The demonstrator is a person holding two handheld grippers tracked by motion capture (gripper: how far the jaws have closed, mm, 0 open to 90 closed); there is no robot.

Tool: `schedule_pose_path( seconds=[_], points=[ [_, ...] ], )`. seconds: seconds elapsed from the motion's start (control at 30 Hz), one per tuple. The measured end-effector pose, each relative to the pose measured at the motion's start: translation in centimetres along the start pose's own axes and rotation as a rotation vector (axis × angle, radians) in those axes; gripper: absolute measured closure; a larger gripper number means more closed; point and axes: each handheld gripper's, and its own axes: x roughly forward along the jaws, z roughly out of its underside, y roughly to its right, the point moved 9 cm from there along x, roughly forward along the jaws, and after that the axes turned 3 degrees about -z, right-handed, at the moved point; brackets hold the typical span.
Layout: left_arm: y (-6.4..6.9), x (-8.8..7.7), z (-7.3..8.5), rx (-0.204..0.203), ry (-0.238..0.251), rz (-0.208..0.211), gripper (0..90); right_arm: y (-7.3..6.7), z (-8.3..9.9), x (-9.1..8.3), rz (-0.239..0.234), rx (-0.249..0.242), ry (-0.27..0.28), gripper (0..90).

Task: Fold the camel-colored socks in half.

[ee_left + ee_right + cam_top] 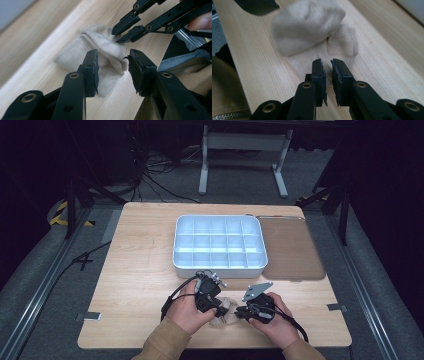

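**Between two grippers, a beige sock bundle on the table**

From above, in the high view, the left gripper (218,309) and the right gripper (241,311) point toward each other at the near edge of the wooden table (140,270), with the sock (226,314) lying crumpled between their tips. Both hands sit low and close together, probably so that each side of the cloth can be worked at once. Beyond the fingers, well apart from them, stands a white compartment tray (219,242) beside a brown mat (292,250).

Along the left gripper's own jaws, in the left gripper view, the sock (100,53) lies on the wood between and just beyond the pads (93,71). The jaws stand apart with a clear gap; the left pad lies against the fabric's edge, yet nothing is pinched, so this gripper is open. Farther off, the right gripper (117,33) has its tips at the sock's far corner, and I cannot tell from here whether they pinch it.

Looking down the right gripper's jaws, in the right gripper view, the fingers (319,72) are nearly together, with a narrow slit between them. Flat fabric of the sock (312,30) runs under the tips, but no cloth is visibly caught in the slit, so a grip cannot be confirmed. Ahead of the tips the sock is pale beige and ribbed: a rounded rolled lump with a folded cuff beside it, soft and easily deformed.
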Motion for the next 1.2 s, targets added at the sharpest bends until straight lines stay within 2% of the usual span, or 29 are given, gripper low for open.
schedule_pose_path(
  seconds=[0.13, 0.23, 0.37, 0.5, 0.6, 0.73, 0.83, 0.97, 1.0, 1.03, 1.17, 1.2],
  points=[
    [-0.3, -1.8, 0.3, -0.006, 0.036, -0.019, 58.6, -0.2, -0.9, -1.3, 0.000, -0.002, 0.025, 80.2],
    [-0.5, -2.4, 0.5, -0.017, 0.055, -0.032, 58.5, -0.3, -1.5, -1.9, 0.002, -0.007, 0.042, 80.7],
    [-1.2, -3.6, 1.5, -0.040, 0.051, -0.068, 59.9, -0.8, -2.9, -2.8, -0.009, -0.025, 0.068, 81.2],
    [-1.8, -4.3, 2.5, -0.079, 0.059, -0.088, 60.8, -1.4, -4.0, -2.7, -0.025, -0.046, 0.074, 81.4],
    [-2.2, -4.7, 3.3, -0.105, 0.055, -0.104, 61.0, -2.3, -5.2, -2.2, -0.042, -0.083, 0.075, 81.6],
    [-2.5, -4.9, 4.1, -0.122, 0.055, -0.116, 61.2, -3.5, -6.4, -1.4, -0.061, -0.123, 0.077, 81.7],
    [-2.6, -4.9, 4.3, -0.129, 0.053, -0.119, 61.3, -3.8, -6.7, -0.7, -0.062, -0.140, 0.056, 81.8],
    [-2.8, -4.7, 4.5, -0.134, 0.046, -0.117, 61.3, -3.4, -6.3, 0.1, -0.029, -0.147, 0.012, 81.8],
    [-3.0, -4.6, 4.4, -0.123, 0.049, -0.122, 61.4, -3.2, -6.0, 0.1, -0.022, -0.144, -0.001, 81.7],
    [-2.9, -4.5, 4.4, -0.132, 0.047, -0.114, 62.2, -3.1, -5.8, 0.1, -0.019, -0.134, -0.002, 81.6],
    [-3.0, -3.9, 4.1, -0.126, 0.041, -0.110, 63.9, -2.3, -5.1, -0.5, -0.001, -0.112, -0.006, 80.9],
    [-3.1, -3.7, 3.9, -0.111, 0.039, -0.110, 64.2, -2.2, -4.9, -0.5, -0.005, -0.109, -0.006, 80.6]
  ],
)
